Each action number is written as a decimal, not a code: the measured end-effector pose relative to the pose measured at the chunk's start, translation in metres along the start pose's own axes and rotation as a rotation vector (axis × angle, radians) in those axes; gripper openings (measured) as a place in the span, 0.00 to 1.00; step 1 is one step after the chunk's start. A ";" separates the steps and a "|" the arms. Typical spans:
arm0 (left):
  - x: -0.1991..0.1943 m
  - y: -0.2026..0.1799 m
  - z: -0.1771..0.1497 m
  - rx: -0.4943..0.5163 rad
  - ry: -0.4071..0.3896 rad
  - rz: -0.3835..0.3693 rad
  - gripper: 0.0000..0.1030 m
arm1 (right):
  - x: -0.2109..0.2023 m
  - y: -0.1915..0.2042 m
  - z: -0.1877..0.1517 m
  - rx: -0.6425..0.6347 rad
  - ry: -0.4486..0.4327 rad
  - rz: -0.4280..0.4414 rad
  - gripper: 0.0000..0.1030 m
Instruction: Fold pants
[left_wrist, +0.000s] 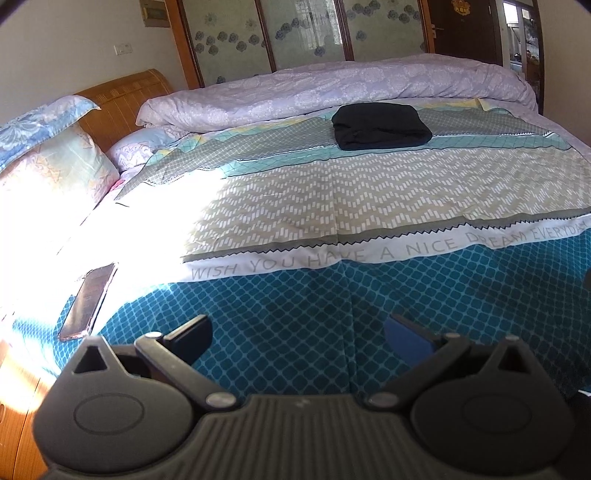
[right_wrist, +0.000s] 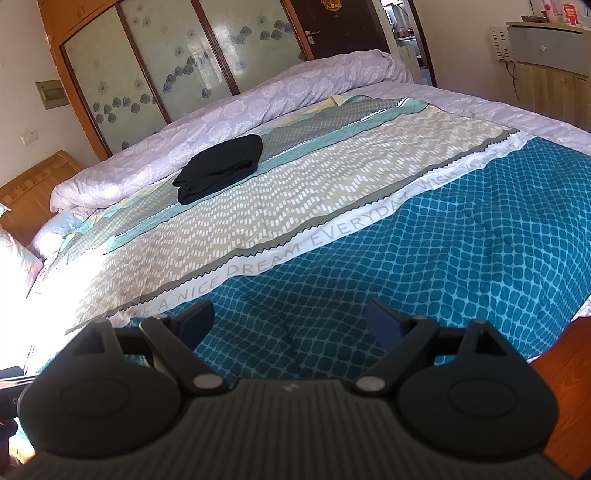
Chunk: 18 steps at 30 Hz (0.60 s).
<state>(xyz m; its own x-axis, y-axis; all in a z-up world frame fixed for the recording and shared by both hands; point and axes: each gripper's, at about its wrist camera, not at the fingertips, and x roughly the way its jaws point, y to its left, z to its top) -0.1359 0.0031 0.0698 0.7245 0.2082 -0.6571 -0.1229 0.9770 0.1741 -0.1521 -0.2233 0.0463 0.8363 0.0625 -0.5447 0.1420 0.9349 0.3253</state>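
The black pants (left_wrist: 380, 126) lie folded in a compact bundle on the far part of the bed, beside the rolled lilac duvet; they also show in the right wrist view (right_wrist: 221, 168). My left gripper (left_wrist: 297, 332) is open and empty, held above the teal part of the bedspread near the bed's front edge, far from the pants. My right gripper (right_wrist: 291, 319) is open and empty, also above the teal part near the front edge.
A patterned bedspread (left_wrist: 332, 206) covers the bed. A phone (left_wrist: 88, 301) lies at the left edge in bright sunlight. Pillows (left_wrist: 48, 162) and a wooden headboard (left_wrist: 122, 99) stand at the left. A rolled lilac duvet (left_wrist: 332, 86) runs along the far side. A cabinet (right_wrist: 546, 66) stands at the right.
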 end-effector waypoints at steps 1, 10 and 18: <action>0.000 0.000 0.000 0.000 0.003 0.000 1.00 | 0.000 0.000 0.000 0.001 -0.002 -0.001 0.89; 0.002 0.000 0.000 0.001 0.024 -0.014 1.00 | 0.000 0.000 0.000 0.000 -0.006 -0.002 0.89; 0.003 0.001 -0.001 -0.002 0.047 -0.031 1.00 | 0.000 0.001 0.000 0.002 -0.004 -0.002 0.89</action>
<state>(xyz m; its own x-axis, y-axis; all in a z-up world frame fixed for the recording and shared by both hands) -0.1338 0.0043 0.0672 0.6956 0.1801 -0.6955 -0.1025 0.9830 0.1520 -0.1524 -0.2219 0.0467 0.8382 0.0588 -0.5422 0.1450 0.9344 0.3255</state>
